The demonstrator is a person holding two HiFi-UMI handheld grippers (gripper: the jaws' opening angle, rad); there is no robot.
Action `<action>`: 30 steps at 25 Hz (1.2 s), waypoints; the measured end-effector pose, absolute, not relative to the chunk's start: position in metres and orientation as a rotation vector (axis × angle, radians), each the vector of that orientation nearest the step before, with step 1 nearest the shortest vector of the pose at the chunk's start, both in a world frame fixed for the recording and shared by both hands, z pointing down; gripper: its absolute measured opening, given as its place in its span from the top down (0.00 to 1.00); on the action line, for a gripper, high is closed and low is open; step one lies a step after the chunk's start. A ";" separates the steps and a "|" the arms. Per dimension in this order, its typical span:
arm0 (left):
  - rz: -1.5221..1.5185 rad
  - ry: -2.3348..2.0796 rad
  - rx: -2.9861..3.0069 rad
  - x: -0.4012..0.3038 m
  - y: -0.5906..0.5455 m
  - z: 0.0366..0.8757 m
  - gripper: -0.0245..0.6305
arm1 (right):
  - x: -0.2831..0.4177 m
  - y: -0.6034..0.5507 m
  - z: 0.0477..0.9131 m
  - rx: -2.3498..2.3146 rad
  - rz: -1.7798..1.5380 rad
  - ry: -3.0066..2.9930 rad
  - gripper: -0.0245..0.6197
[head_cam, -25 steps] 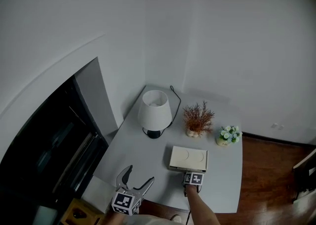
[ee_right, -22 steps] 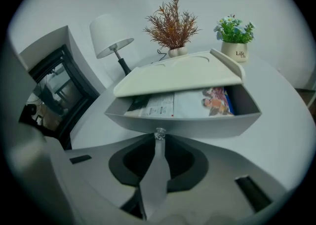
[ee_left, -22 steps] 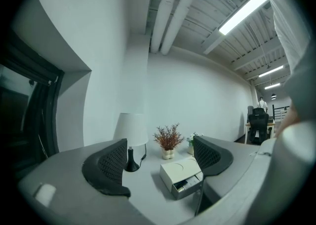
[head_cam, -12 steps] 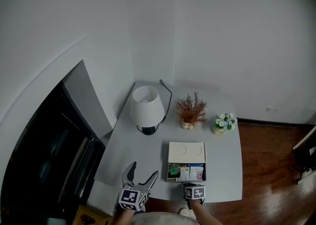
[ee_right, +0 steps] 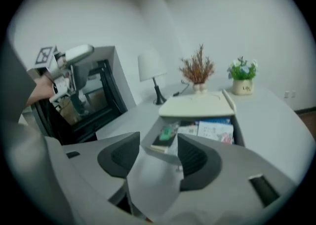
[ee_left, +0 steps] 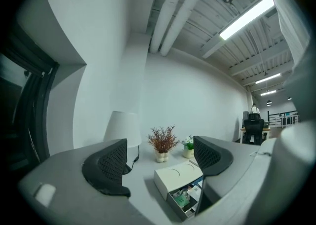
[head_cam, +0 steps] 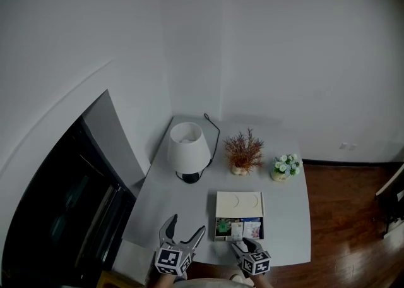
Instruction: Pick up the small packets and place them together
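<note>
Drawer (ee_right: 237,129) stands open, packets (ee_right: 215,131) still inside — none gathered yet. Right tool (ee_right: 155,155) has just been opening, pinching nothing; left tool (ee_left: 160,162) gapes empty.

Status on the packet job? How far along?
Done: the white box has its drawer pulled out, with the packets showing inside. In hand: no packet. The right gripper has just been opening its jaws at the drawer front; the left gripper is open and empty. Left: lift out all the packets and group them.

packets (head_cam: 238,228) small and blurred — perhaps three or four, print unreadable
</note>
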State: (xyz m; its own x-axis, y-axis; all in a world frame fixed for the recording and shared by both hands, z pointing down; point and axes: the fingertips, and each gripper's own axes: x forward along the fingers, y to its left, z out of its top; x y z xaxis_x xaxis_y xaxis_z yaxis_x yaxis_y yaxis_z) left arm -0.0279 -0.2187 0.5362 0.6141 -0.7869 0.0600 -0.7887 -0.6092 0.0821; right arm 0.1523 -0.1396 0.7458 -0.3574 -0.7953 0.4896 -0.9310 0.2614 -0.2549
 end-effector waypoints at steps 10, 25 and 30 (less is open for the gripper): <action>0.013 -1.328 2.814 -0.016 -0.218 0.515 0.35 | 0.184 -0.177 0.519 1.933 -0.031 -2.583 0.57; -0.026 -1.411 2.828 -0.024 -0.223 0.497 0.40 | 0.212 -0.161 0.506 1.964 -0.147 -2.394 0.40; -0.044 -1.428 2.805 -0.033 -0.220 0.496 0.39 | 0.207 -0.184 0.576 1.611 0.036 -2.338 0.45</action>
State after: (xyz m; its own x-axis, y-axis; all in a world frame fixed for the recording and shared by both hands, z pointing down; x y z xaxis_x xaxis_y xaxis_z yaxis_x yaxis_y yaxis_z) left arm -0.0329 -0.2200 0.4959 0.5880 -0.8083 -0.0281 -0.8085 -0.5884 0.0068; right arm 0.2067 -0.1835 0.5757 -0.3254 -0.9093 0.2593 -0.9168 0.3706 0.1489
